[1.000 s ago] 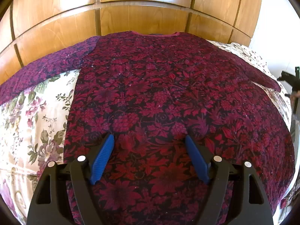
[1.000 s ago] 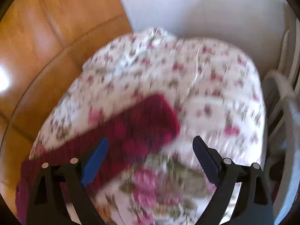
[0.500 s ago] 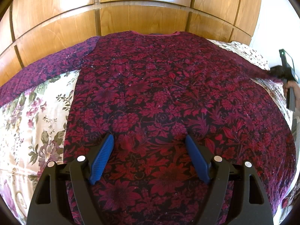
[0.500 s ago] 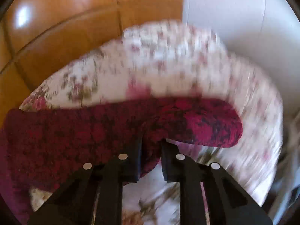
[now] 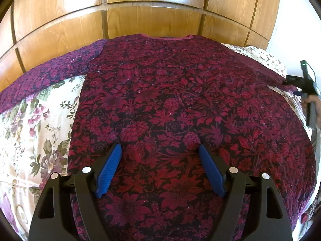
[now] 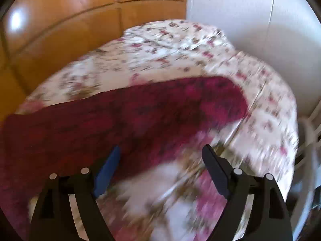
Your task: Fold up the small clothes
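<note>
Right tongs (image 6: 160, 168) have just let go of the sleeve (image 6: 140, 116), jaws opening empty; left tongs (image 5: 159, 167) hover open over the soft, limp top (image 5: 170, 100) flat on the bed (image 5: 30, 130). Pinch cuff or hem.

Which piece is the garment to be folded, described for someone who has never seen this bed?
Find the bed with the cream floral bedspread in front of the wooden panelled wall. Spread flat across it lies a long-sleeved top with both sleeves out. Its dark red and black flower print is far deeper than the pale bedspread.
</note>
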The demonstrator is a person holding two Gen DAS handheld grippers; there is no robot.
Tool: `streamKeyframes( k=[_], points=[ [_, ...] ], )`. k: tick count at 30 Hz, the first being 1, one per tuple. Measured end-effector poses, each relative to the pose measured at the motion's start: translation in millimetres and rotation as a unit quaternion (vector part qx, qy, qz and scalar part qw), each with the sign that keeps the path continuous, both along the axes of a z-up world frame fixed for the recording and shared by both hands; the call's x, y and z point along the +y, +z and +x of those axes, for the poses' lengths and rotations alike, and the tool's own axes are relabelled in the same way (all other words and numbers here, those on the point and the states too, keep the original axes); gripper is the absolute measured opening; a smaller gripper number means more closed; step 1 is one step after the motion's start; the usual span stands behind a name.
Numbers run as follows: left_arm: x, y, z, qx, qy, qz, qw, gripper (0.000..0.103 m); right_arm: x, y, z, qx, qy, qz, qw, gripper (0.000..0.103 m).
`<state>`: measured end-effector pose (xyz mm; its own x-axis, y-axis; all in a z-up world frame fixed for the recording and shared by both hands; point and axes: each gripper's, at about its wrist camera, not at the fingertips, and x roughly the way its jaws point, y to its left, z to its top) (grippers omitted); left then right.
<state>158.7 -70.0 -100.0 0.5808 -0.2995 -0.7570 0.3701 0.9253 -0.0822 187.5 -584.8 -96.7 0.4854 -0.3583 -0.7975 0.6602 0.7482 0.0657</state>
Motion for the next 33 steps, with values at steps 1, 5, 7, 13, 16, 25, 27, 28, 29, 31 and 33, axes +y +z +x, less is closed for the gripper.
streamKeyframes(
  k=[1, 5, 7, 13, 16, 25, 27, 28, 29, 31, 33],
  points=[
    [0.4, 0.0, -0.3, 0.0, 0.0, -0.001, 1.0, 0.078, 9.3, 0.4, -4.2, -0.008, 0.013, 0.019, 1.0, 0.085],
    [0.4, 0.0, -0.1, 0.0, 0.0, -0.001, 1.0, 0.078, 69.8, -7.1, -18.1, -0.027, 0.114, 0.121, 0.986, 0.087],
    [0.4, 0.2, -0.2, 0.0, 0.0, -0.001, 1.0, 0.078, 103.4, -10.5, -27.4, -0.032, 0.167, 0.166, 0.971, 0.087],
    [2.2, 1.5, -2.1, -0.002, 0.001, -0.006, 1.0, 0.078, 177.4, -12.0, -57.9, -0.013, 0.264, 0.183, 0.947, 0.08],
    [2.1, 1.7, -2.6, -0.002, 0.001, -0.006, 1.0, 0.078, 204.2, -13.7, -70.1, 0.006, 0.288, 0.15, 0.946, 0.068],
    [4.6, 2.6, -5.7, -0.004, 0.001, -0.009, 0.9999, 0.078, 254.0, 5.3, -81.8, 0.039, 0.322, -0.001, 0.946, 0.013],
    [5.2, 2.6, -6.7, -0.004, 0.001, -0.009, 1.0, 0.078, 261.1, -7.6, -81.5, 0.056, 0.324, -0.024, 0.944, 0.013],
    [5.6, 2.7, -6.4, -0.004, 0.001, -0.009, 1.0, 0.078, 263.7, -10.5, -80.1, 0.059, 0.324, -0.029, 0.944, 0.014],
    [6.2, 3.2, -6.2, -0.002, 0.001, -0.009, 1.0, 0.078, 263.5, -10.3, -81.2, 0.061, 0.321, -0.037, 0.945, 0.017],
    [8.5, 6.5, -7.0, 0.003, 0.001, -0.008, 1.0, 0.078, 265.0, -5.1, -78.1, 0.061, 0.308, -0.043, 0.948, 0.029],
    [12.8, 13.1, -9.3, 0.008, 0.004, -0.004, 1.0, 0.078, 257.7, -0.9, -77.7, 0.05, 0.286, -0.049, 0.956, 0.054]
  ],
)
